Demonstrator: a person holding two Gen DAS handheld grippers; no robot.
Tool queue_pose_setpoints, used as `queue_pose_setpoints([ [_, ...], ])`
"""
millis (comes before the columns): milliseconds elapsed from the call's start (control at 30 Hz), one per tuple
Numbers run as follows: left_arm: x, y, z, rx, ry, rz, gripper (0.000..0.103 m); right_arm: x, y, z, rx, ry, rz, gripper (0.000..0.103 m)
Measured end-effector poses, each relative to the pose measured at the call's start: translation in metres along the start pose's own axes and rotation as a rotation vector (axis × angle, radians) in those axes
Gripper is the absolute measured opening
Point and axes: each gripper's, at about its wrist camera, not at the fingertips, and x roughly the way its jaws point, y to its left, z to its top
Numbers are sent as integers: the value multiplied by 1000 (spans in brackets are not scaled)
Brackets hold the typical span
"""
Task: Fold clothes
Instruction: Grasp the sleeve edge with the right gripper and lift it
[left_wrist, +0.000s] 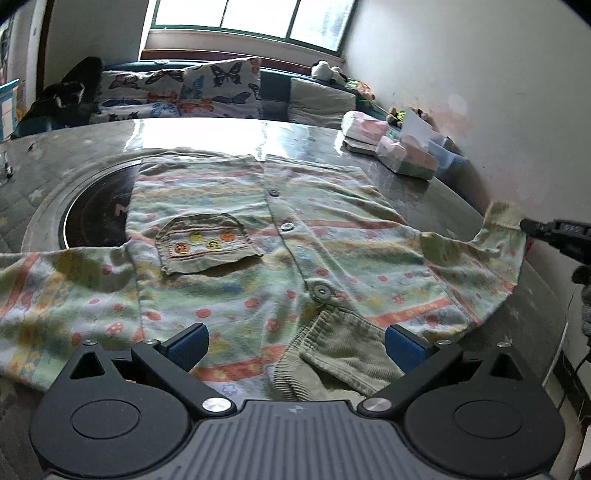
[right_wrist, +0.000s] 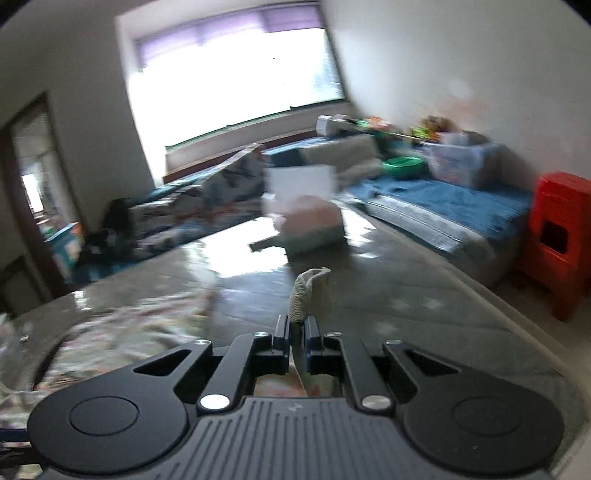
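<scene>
A child's striped, patterned shirt (left_wrist: 258, 236) lies front up on the table, with buttons down the middle, a chest pocket (left_wrist: 207, 242) and a green corduroy collar (left_wrist: 332, 354) nearest me. My left gripper (left_wrist: 295, 343) is open, its blue pads either side of the collar, just above the cloth. My right gripper (right_wrist: 296, 332) is shut on the ribbed cuff (right_wrist: 312, 288) of the right sleeve and holds it off the table. From the left wrist view the right gripper (left_wrist: 524, 224) shows at the far right, pinching that sleeve's end (left_wrist: 504, 221).
A dark round inset (left_wrist: 96, 218) sits in the grey table under the shirt's left side. Pink and white packs (left_wrist: 388, 147) and a white card stand at the table's far right. A sofa with butterfly cushions (left_wrist: 184, 92) is beyond. A red stool (right_wrist: 557, 240) stands right.
</scene>
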Motion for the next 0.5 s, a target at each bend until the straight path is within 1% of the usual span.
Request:
queue_pose_setpoints([
  [133, -5, 1, 0, 11, -23, 17, 103, -2, 34, 8, -58, 8, 113, 7],
  [267, -8, 7, -1, -7, -28, 26, 103, 2, 75, 13, -121, 26, 235, 6],
  [500, -19, 20, -4, -43, -54, 58, 103, 14, 144, 10, -233, 78, 396, 6],
])
